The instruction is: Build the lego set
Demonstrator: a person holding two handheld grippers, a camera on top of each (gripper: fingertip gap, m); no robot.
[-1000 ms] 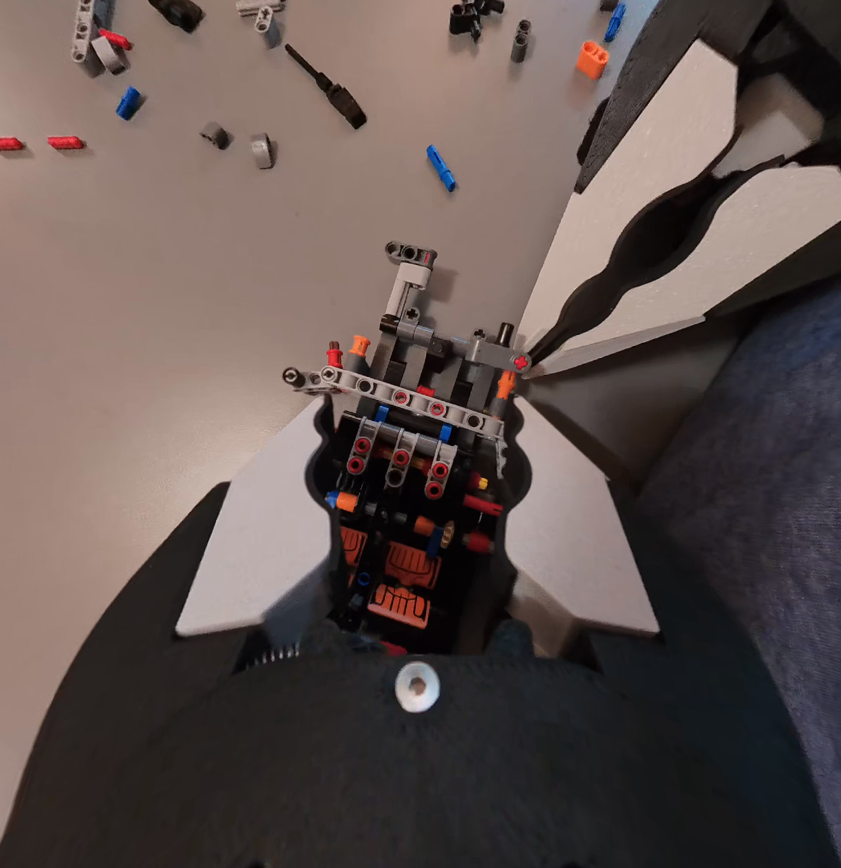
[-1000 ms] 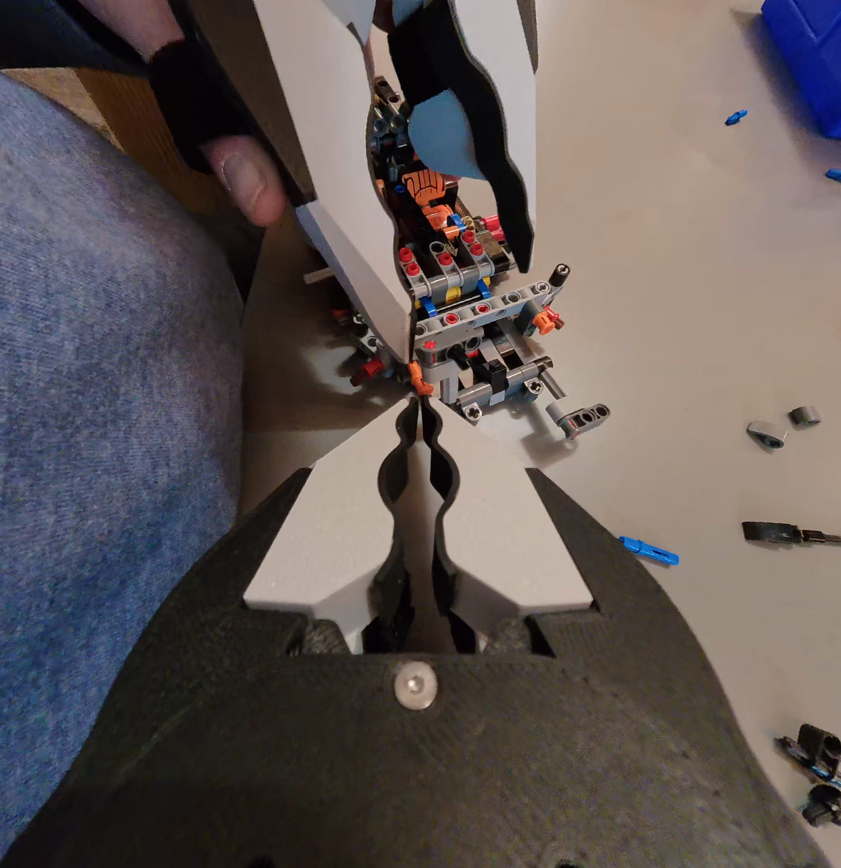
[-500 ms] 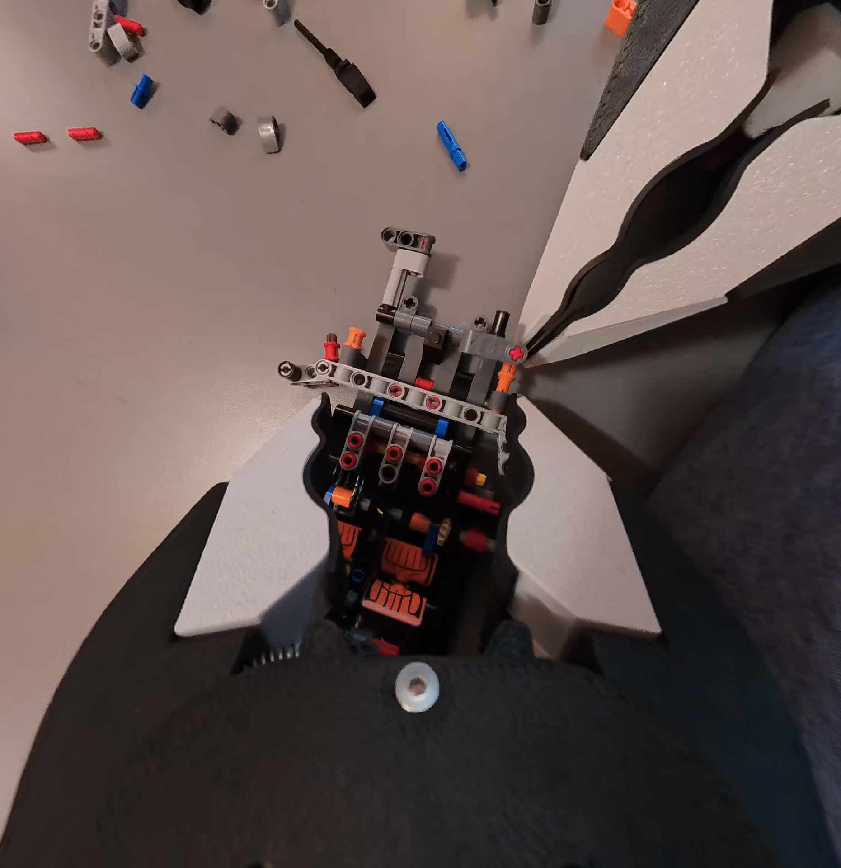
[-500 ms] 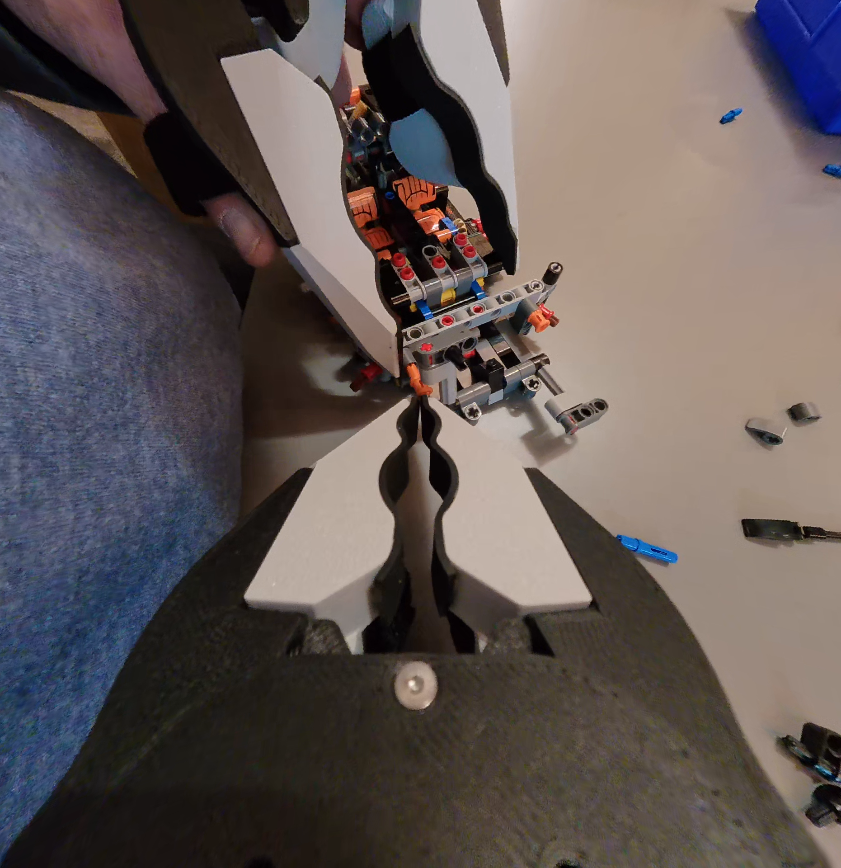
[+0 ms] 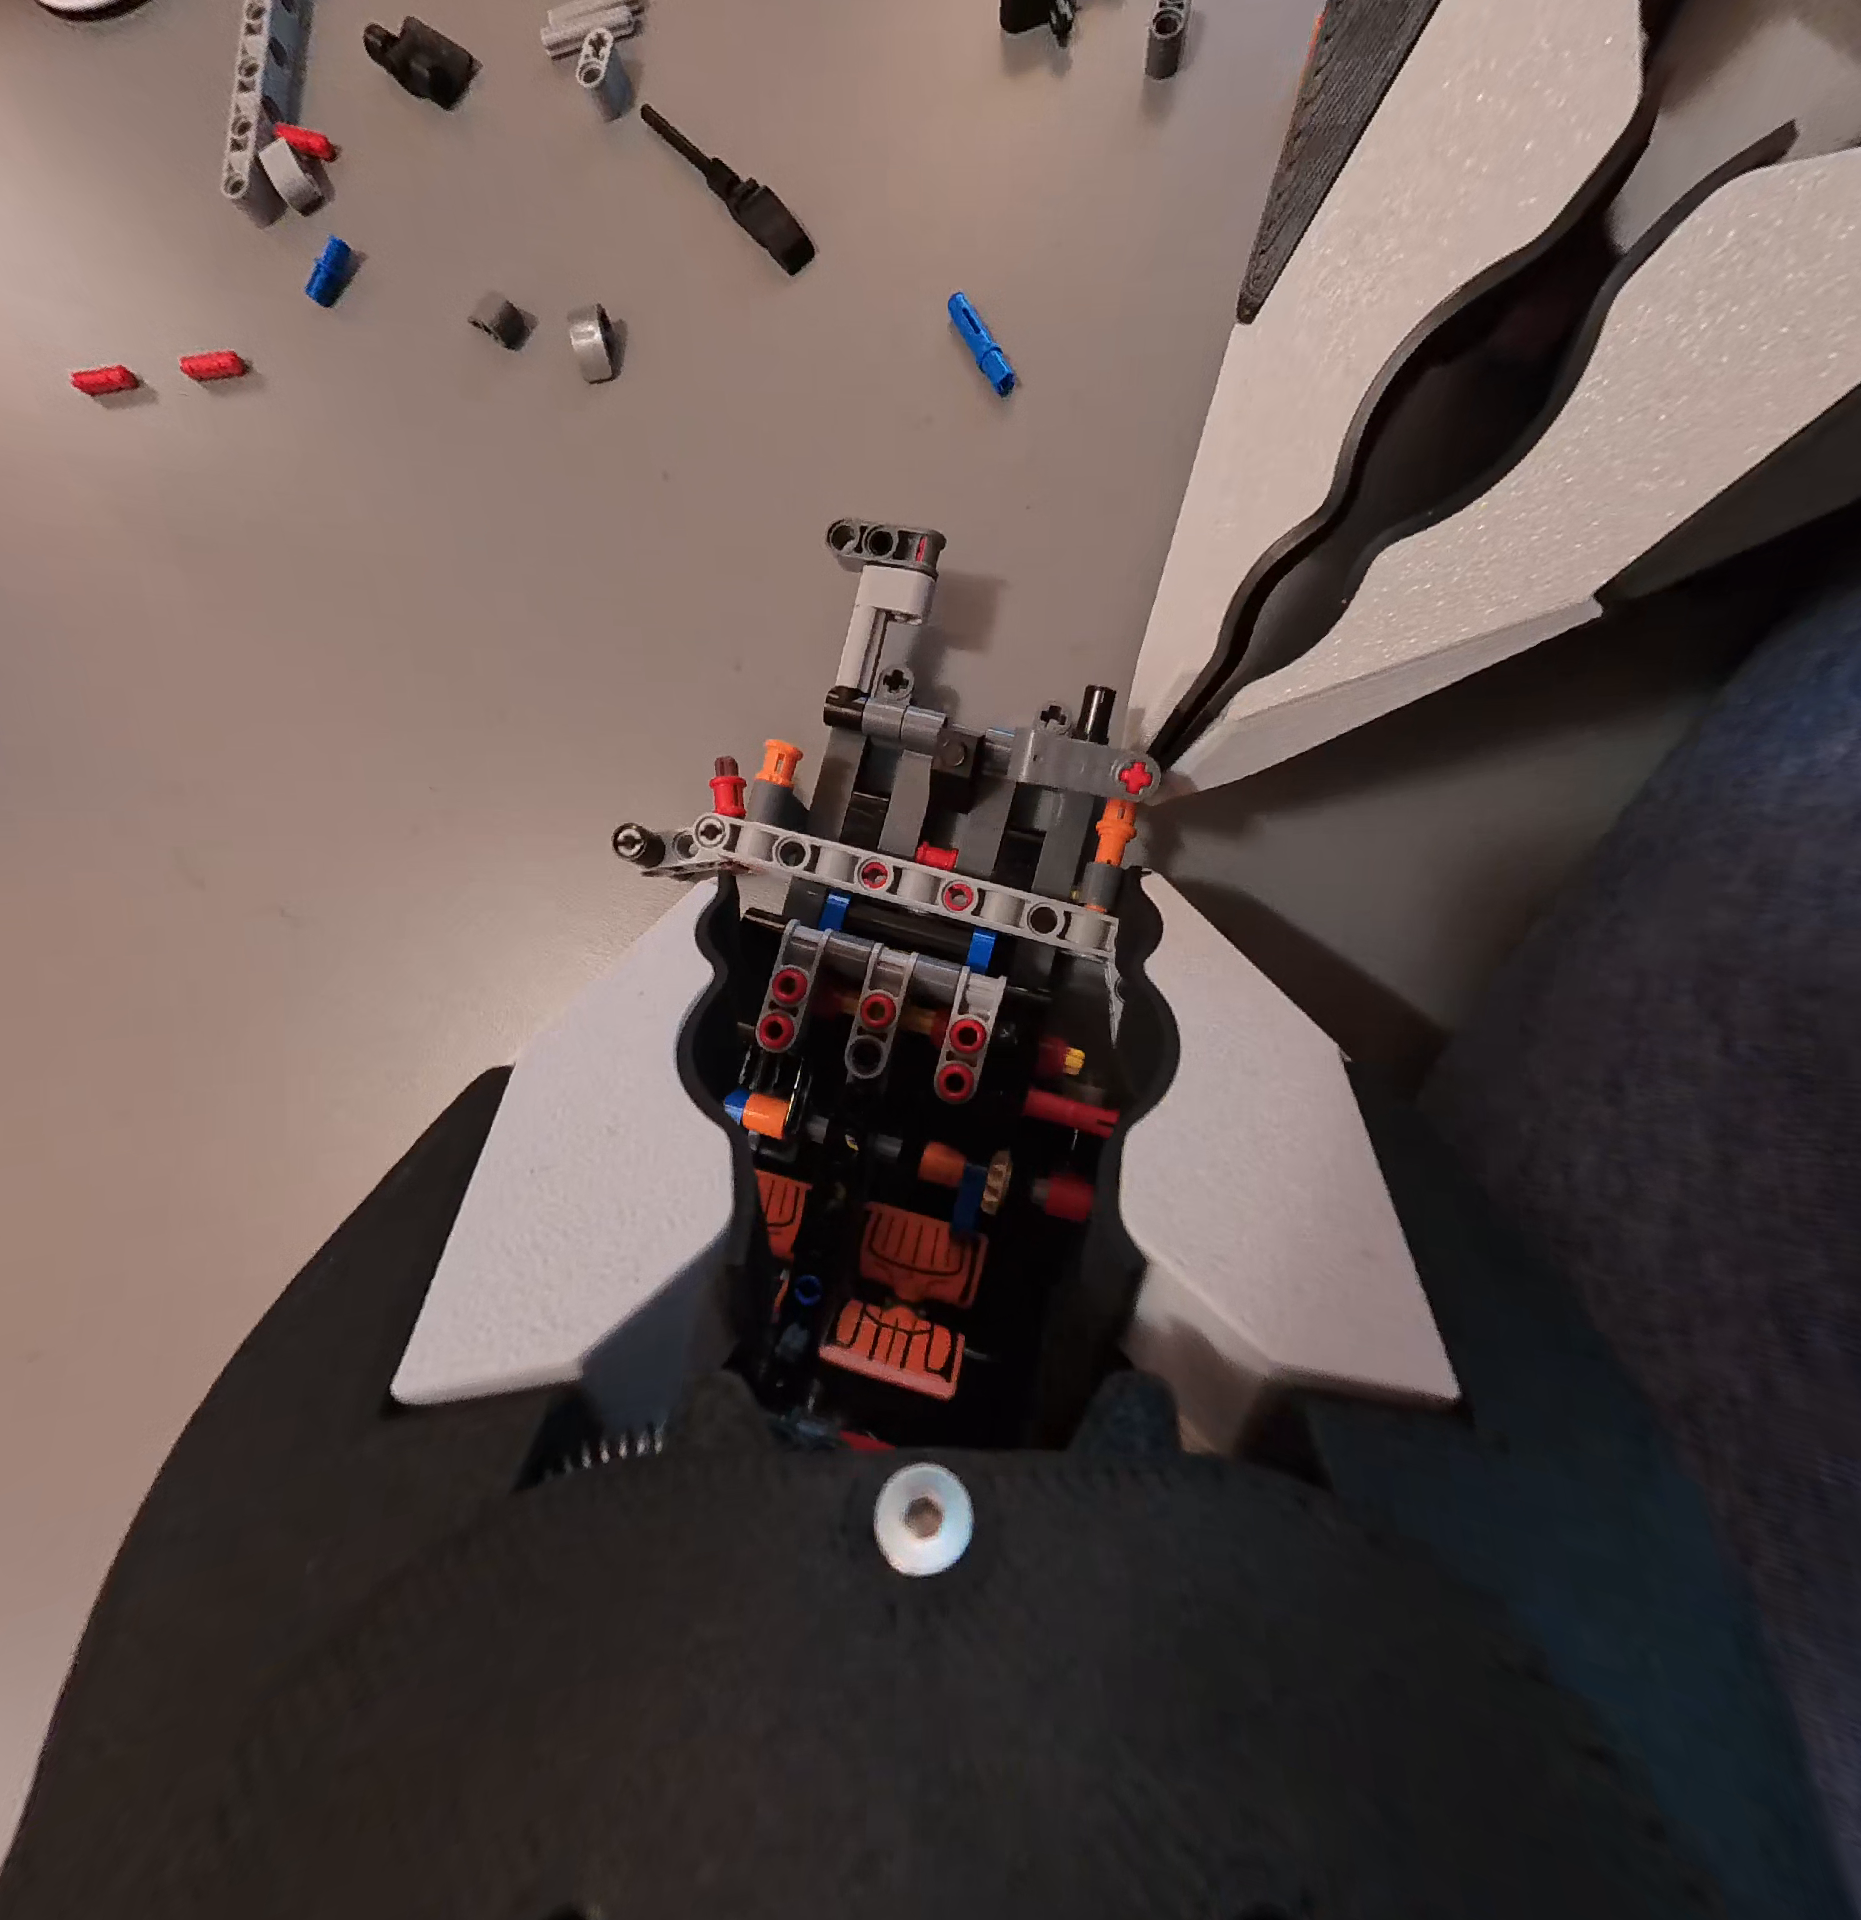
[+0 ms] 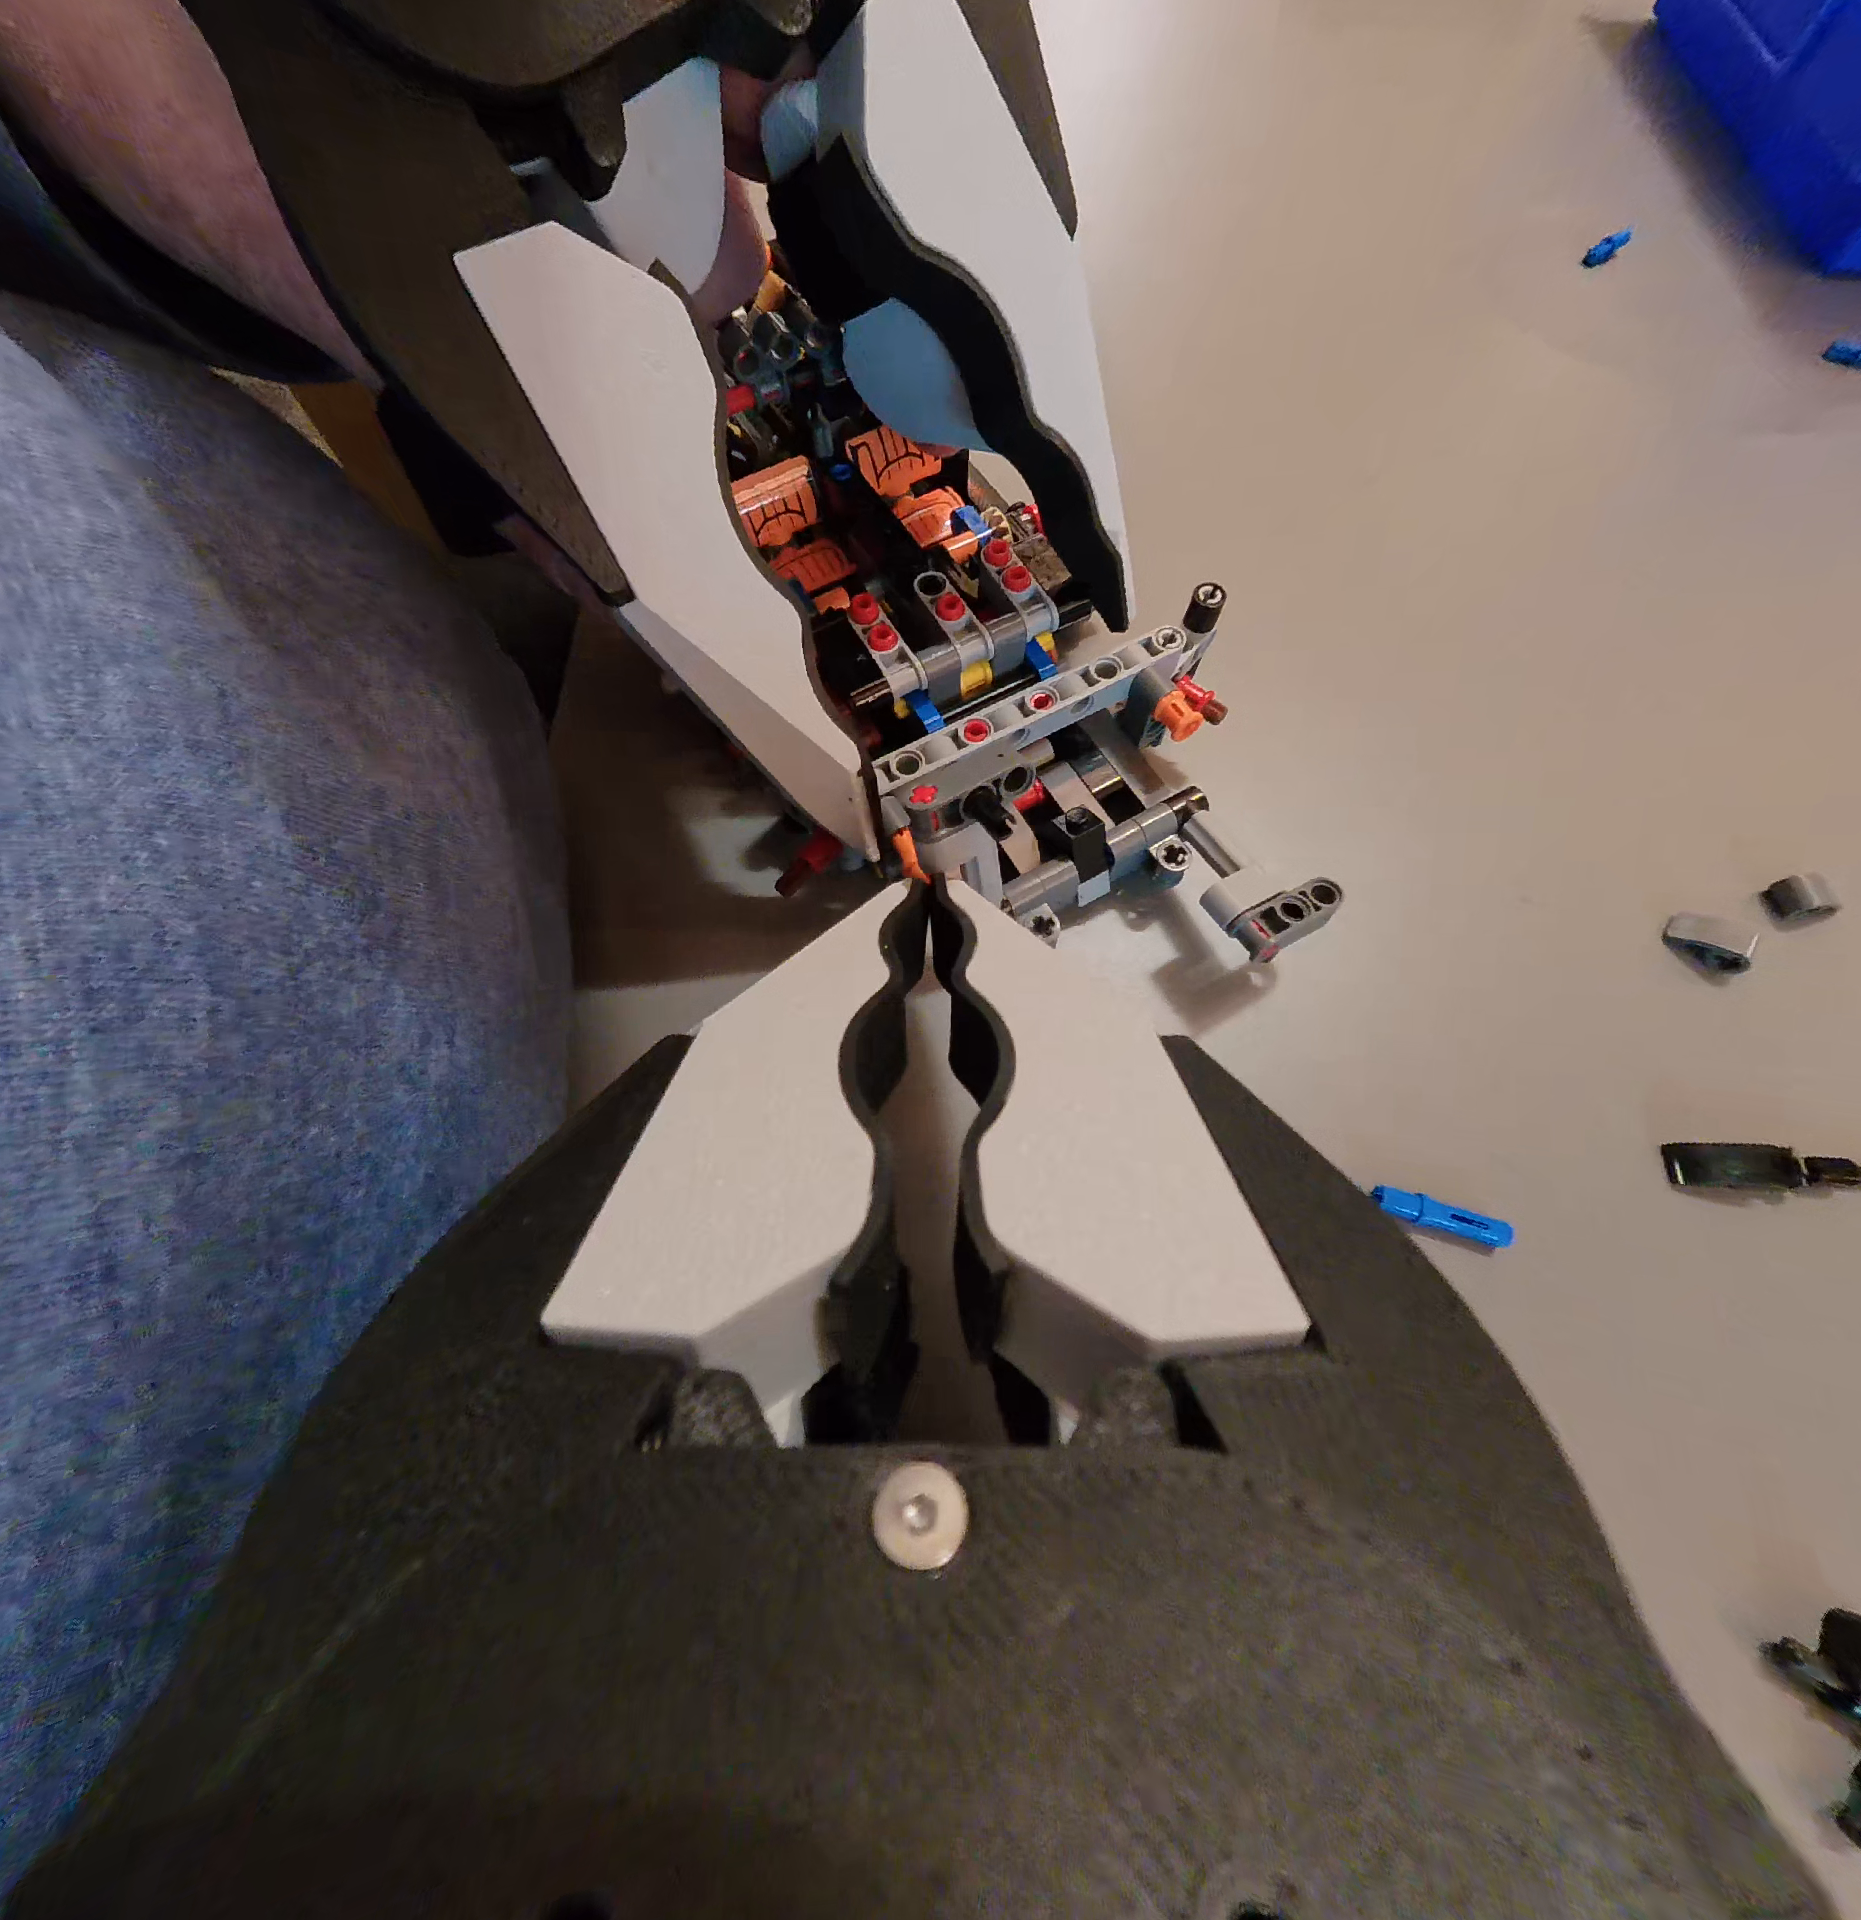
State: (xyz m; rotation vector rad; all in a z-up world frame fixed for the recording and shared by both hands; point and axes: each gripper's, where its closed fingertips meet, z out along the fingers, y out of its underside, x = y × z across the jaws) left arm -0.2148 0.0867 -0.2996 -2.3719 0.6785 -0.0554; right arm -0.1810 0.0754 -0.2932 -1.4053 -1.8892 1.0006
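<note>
Lego model (image 5: pixel 910 997) clamped in your left tool (image 5: pixel 921 904), above the worktop (image 5: pixel 386 644).
Your right tool (image 6: pixel 931 894), pinched closed and empty, touches its orange pin (image 6: pixel 908 860); two red pins (image 5: pixel 157 372) and two blue pins (image 5: pixel 978 343) lie beyond.

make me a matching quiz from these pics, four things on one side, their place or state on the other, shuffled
Things:
1. left gripper
2. right gripper
3. blue pin
4. two red pins

Place or state:
A. lying loose on the table, side by side, at the far left of the left wrist view
B. shut on the lego assembly
C. lying alone on the table beyond the assembly, in the left wrist view
D. fingers nearly together, tips at an orange pin on the assembly's corner

Pairs: 1-B, 2-D, 3-C, 4-A
</note>
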